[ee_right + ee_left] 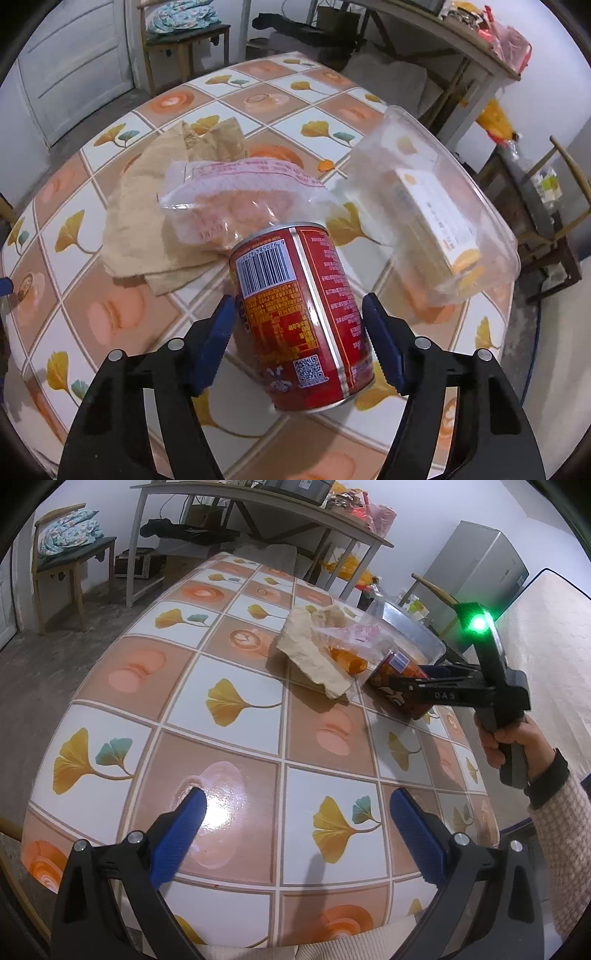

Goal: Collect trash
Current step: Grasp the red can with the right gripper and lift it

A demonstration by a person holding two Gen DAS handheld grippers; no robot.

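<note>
Right now the red can (303, 317) sits in the middle of the frame between the right gripper's (300, 325) part-open blue pads, its long side pointing away, pads touching both sides.

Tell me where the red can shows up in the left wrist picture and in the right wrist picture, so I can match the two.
Left wrist view: the red can lies right of centre on the table, partly behind the right gripper.
Right wrist view: the red can fills the lower centre, between the blue fingers.
Shared landmark: the clear plastic bag on the brown paper, just beyond the can.
</note>
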